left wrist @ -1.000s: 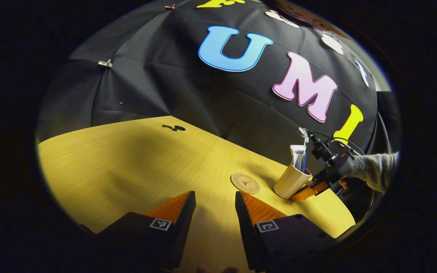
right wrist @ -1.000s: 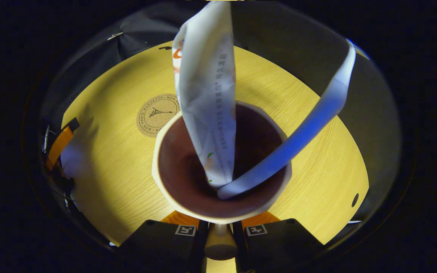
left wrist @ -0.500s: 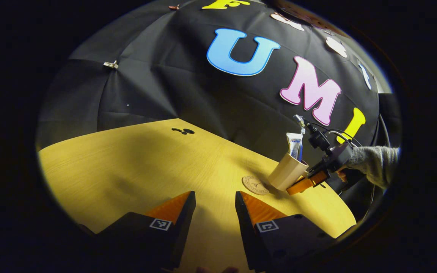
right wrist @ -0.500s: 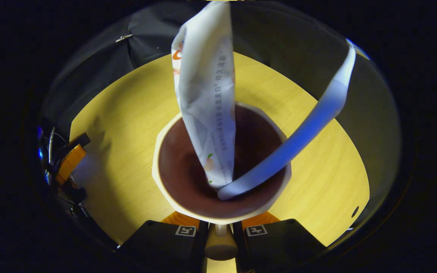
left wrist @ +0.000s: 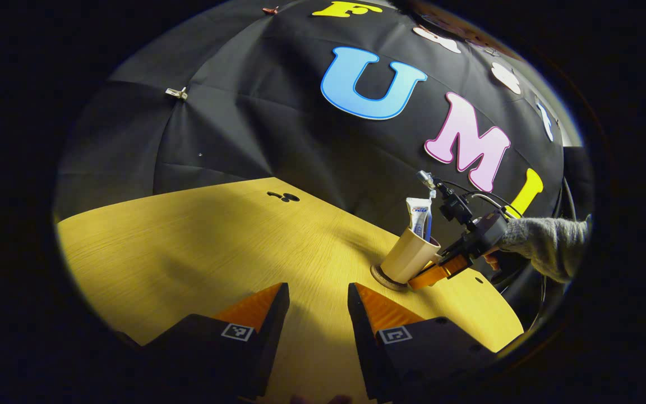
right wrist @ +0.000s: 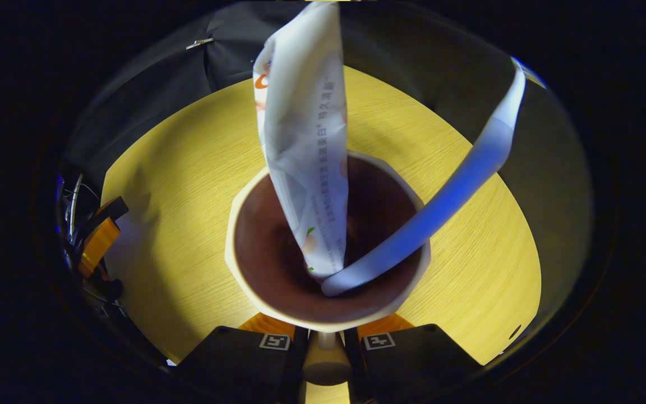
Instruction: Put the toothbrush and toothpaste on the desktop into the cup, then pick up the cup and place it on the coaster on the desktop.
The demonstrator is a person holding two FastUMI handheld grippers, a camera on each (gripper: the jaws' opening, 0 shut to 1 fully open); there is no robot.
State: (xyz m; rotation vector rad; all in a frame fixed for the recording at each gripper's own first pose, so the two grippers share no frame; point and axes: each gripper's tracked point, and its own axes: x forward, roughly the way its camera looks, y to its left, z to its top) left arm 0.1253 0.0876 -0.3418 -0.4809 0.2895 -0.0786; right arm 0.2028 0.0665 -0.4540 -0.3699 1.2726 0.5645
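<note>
While right tool (right wrist: pixel 326 331) grips cup (right wrist: pixel 278 306), toothpaste (right wrist: pixel 306 140) text illegible.

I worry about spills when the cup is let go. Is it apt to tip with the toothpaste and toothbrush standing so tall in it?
Probably somewhat top-heavy: the toothpaste and toothbrush lean well past the cup rim. The cup narrows toward its base over the coaster, so a sideways nudge might tip it. The handle gripped by the right hand-held gripper looks rigid.
</note>
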